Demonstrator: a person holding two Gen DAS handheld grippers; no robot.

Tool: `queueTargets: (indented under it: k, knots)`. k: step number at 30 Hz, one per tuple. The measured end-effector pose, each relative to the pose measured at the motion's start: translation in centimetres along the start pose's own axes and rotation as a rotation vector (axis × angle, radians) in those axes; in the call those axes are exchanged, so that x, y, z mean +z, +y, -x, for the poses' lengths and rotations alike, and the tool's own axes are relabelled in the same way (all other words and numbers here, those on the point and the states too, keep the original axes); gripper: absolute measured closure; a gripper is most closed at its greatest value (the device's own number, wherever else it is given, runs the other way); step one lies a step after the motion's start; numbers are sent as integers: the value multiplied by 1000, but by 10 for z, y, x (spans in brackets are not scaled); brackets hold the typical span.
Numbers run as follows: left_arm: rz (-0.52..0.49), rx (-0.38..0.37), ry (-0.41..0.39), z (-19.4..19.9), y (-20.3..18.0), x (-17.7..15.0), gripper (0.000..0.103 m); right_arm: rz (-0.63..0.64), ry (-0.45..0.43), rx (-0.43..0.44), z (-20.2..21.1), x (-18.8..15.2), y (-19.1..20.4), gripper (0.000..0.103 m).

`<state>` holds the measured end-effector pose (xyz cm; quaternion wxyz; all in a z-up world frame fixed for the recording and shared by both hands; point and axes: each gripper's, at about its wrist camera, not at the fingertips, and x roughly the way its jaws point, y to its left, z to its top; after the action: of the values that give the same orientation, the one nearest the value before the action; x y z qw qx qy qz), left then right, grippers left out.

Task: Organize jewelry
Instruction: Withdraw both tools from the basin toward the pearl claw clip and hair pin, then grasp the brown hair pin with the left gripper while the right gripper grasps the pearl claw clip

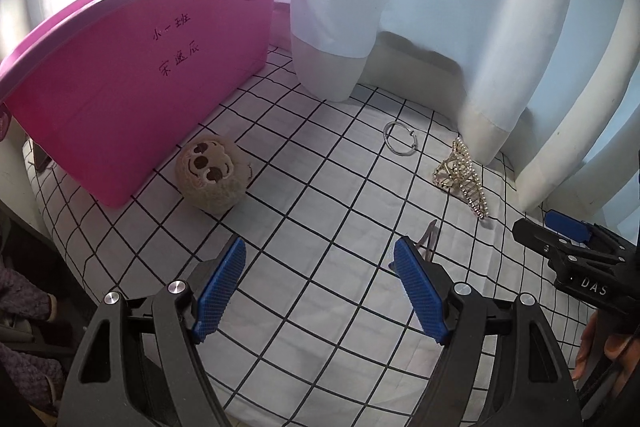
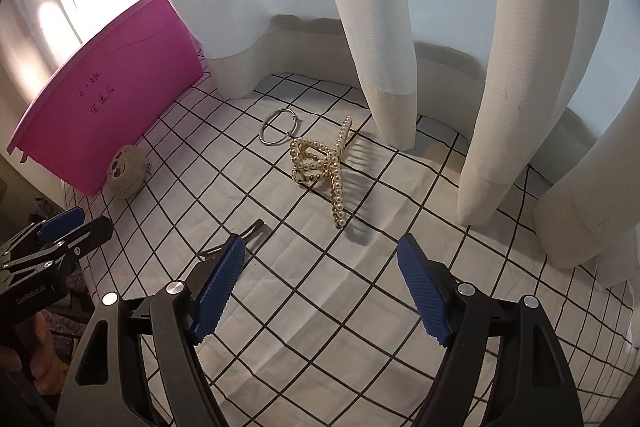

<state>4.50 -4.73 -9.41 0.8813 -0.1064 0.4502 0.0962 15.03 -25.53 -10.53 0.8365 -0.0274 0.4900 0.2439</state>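
Both tools gape above cloth bearing gold pearl-studded hair claw (image 2: 326, 167).

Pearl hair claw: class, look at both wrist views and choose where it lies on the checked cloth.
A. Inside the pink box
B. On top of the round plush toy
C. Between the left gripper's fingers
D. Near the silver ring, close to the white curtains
D: the pearl hair claw lies on the checked cloth just beside the silver ring, in front of the white curtains, apart from both grippers.
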Motion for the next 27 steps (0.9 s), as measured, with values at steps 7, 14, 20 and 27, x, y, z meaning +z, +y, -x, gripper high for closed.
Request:
queueTargets:
  k: [7, 14, 20, 27]
  knots:
    - [70, 25, 3, -27, -25, -23, 28, 115, -9, 68, -25, 8, -6, 28]
    - [86, 62, -14, -35, -52, -34, 28, 191, -9, 108, -48, 14, -10, 28]
    - [127, 85, -3, -42, -64, -43, 28, 225, -29, 129, -63, 20, -14, 28]
    - [144, 100, 1, -50, -78, -50, 28, 277, -22, 149, -76, 20, -19, 28]
